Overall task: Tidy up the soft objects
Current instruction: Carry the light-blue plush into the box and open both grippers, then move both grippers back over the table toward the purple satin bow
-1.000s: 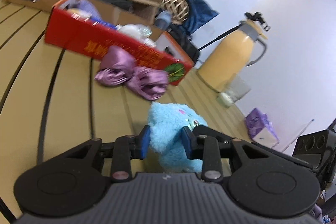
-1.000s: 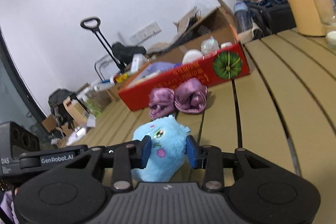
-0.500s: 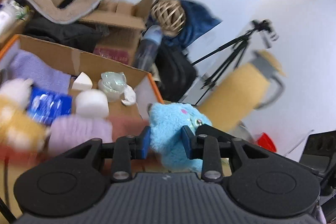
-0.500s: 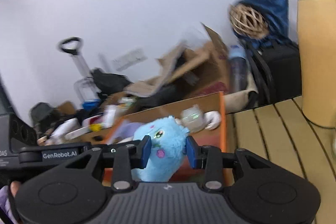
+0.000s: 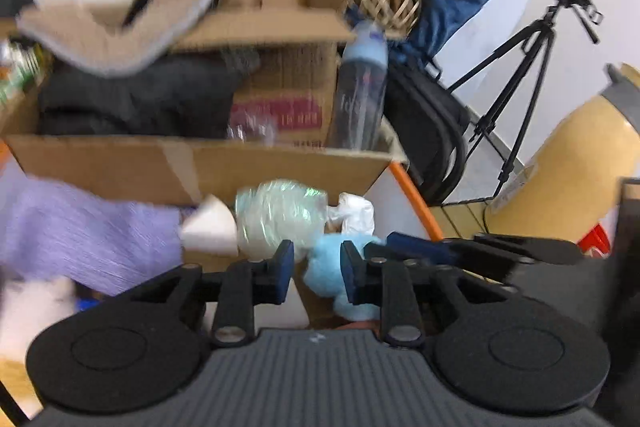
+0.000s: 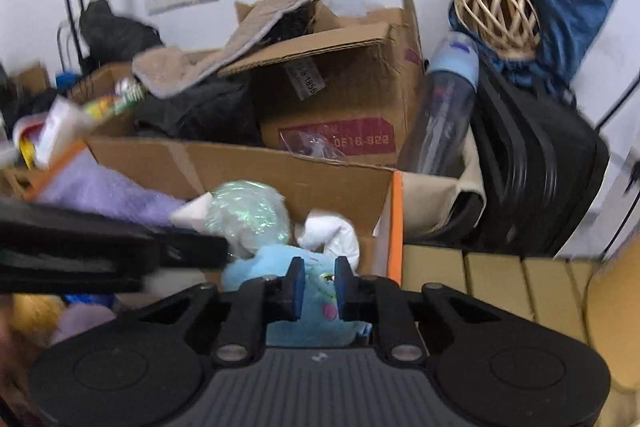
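Left claw (image 5: 316, 269) and right claw (image 6: 319, 285) side by side, angled downward, jaws closing.

Blue plush toy (image 6: 316, 311): fluffy, pale blue, pink spot and an eye visible; held over the right end of the open cardboard box (image 6: 280, 167).
Other soft objects: lilac knit (image 6: 104, 191), white cloth (image 6: 336, 235), laid inside along the far wall.

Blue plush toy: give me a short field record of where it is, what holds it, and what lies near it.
item: blue plush toy
place: over the open box, near its orange edge
right gripper: closing, toy between its pads
left gripper: closing, toy against its right pad only
neighbours in box: shiny wrapped ball, purple cloth
image: motion-blurred
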The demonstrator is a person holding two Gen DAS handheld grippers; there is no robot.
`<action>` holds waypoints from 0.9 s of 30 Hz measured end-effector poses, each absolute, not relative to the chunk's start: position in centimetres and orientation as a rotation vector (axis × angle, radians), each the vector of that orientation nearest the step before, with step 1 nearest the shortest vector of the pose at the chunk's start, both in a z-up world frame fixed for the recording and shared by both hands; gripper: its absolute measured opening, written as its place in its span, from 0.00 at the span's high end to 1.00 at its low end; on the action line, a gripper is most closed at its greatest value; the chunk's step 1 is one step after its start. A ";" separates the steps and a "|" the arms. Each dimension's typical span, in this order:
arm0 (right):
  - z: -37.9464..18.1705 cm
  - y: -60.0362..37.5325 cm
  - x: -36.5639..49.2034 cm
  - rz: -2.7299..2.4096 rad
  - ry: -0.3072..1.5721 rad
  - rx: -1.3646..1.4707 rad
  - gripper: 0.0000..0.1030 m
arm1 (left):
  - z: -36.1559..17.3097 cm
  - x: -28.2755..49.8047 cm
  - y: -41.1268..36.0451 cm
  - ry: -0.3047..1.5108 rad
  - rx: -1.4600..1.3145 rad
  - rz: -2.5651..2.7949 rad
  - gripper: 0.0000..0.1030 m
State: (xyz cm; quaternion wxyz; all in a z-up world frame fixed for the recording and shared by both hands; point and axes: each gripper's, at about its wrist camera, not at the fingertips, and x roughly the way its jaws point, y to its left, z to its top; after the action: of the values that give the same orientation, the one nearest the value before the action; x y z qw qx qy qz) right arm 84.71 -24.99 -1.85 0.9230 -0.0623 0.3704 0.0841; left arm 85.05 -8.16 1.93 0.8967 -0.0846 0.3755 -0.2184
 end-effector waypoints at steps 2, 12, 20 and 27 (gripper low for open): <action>-2.0 -24.3 84.9 0.196 0.768 -0.179 0.80 | 3.9 83.2 -7.4 0.742 -0.156 -0.467 0.74; 6.7 -28.5 78.1 0.264 0.748 0.083 0.80 | 11.9 72.8 -3.5 0.635 -0.032 -0.392 0.65; 11.8 -29.3 59.5 0.363 0.514 0.104 0.74 | 11.9 55.9 1.5 0.407 0.037 -0.332 0.44; 5.1 -26.2 41.1 0.271 0.405 0.026 0.46 | 5.5 39.3 4.2 0.287 -0.003 -0.139 0.29</action>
State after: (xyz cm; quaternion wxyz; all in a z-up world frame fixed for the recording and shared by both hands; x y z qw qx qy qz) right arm 41.12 -26.16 5.10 0.9704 0.0127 0.2003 0.1341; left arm 39.32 4.17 5.48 0.9873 -0.0014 0.1429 -0.0690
